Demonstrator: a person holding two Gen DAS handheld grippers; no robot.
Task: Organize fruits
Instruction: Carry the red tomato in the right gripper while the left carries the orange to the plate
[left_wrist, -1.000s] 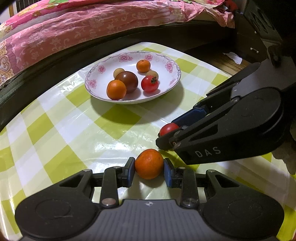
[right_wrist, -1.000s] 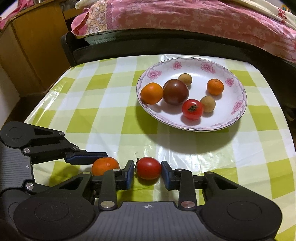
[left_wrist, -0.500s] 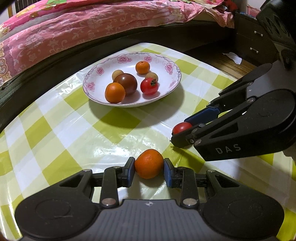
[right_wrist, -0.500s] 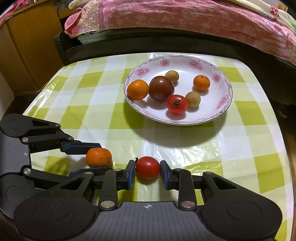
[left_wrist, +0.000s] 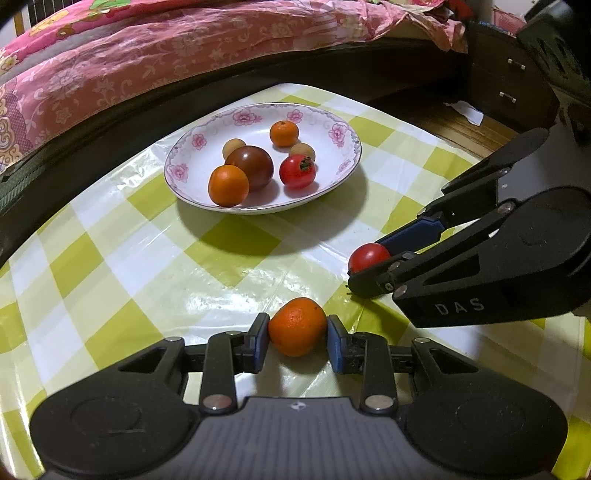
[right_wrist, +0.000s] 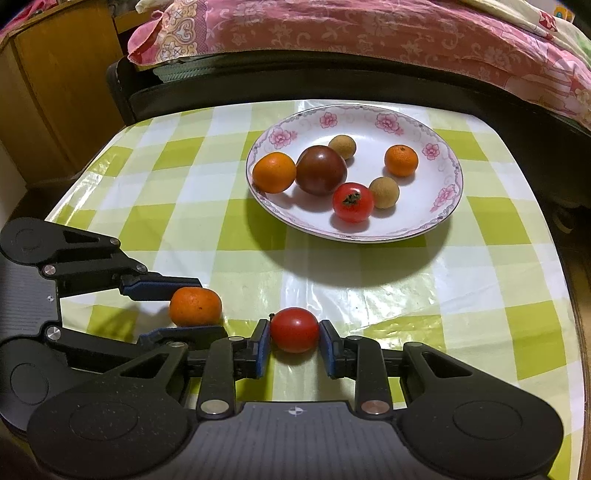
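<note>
The left gripper (left_wrist: 297, 341) was closed on a small orange (left_wrist: 297, 326), its blue pads pressing both sides of the fruit just above the checked tablecloth (left_wrist: 155, 266). The right gripper (right_wrist: 294, 344) had just been narrowing its jaws and now pinched a red tomato (right_wrist: 294, 329) between its pads. In the left wrist view that tomato sat at about three o'clock from the orange, half hidden behind the right gripper's near finger. Whether either fruit touched the cloth could not be told; their undersides were hidden.

At twelve o'clock from both tools stood a flowered plate (right_wrist: 448, 192), well apart from them. It held a large dark tomato (right_wrist: 321, 170) touching an orange at its nine o'clock, a red tomato with a green stalk at five o'clock, another small orange at three o'clock, and two tan round fruits too small to identify. Beyond the table lay a pink bedspread (left_wrist: 147, 62), cut off by the frame edge.
</note>
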